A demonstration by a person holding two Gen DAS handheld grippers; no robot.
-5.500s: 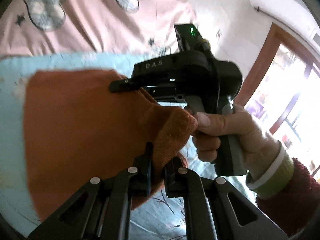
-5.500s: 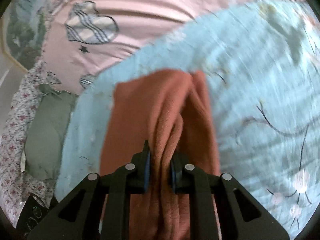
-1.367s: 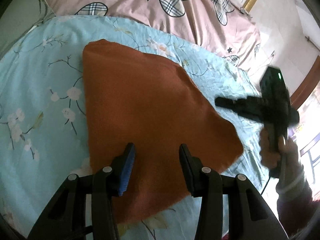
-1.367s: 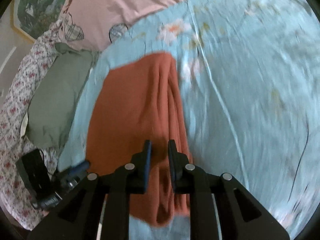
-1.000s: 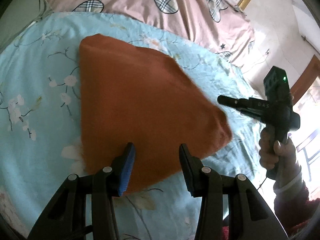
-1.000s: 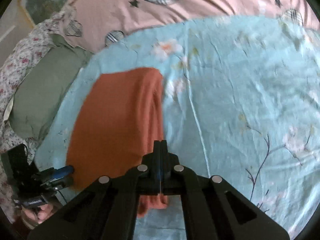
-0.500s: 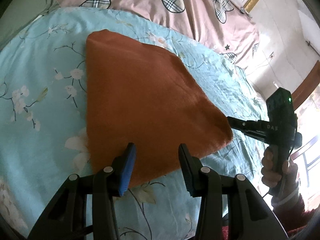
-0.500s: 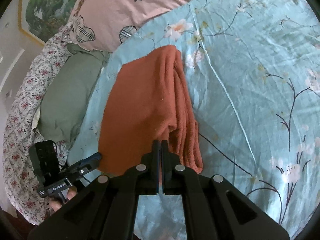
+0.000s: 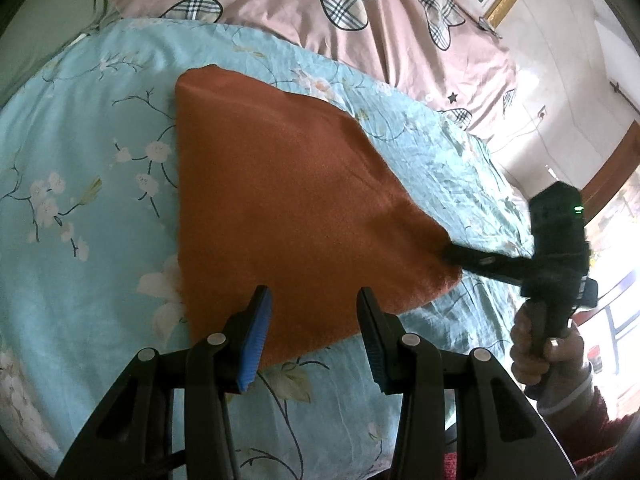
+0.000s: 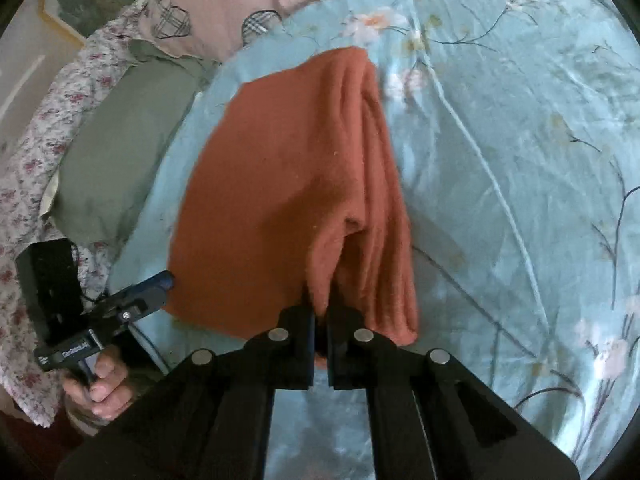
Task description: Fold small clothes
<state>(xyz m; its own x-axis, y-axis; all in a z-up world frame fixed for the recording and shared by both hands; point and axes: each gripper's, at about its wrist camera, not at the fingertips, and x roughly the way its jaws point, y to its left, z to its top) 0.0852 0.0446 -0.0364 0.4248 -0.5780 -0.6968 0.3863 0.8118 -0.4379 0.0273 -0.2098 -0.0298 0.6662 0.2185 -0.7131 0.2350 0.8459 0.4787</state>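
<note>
A folded rust-orange cloth lies on a light blue flowered bedsheet. My left gripper is open and empty, hovering over the cloth's near edge. My right gripper is shut on the near right corner of the cloth and lifts that corner slightly. In the left wrist view the right gripper pinches the cloth's right corner. In the right wrist view the left gripper sits at the cloth's left edge, held by a hand.
A pink quilt with plaid hearts lies at the far side of the bed. A green pillow and flowered bedding lie left of the sheet. A wall and wooden door frame stand at right.
My right gripper moved to the cloth's right corner and closed on it, raising it a little. My left gripper stayed open above the near edge.
</note>
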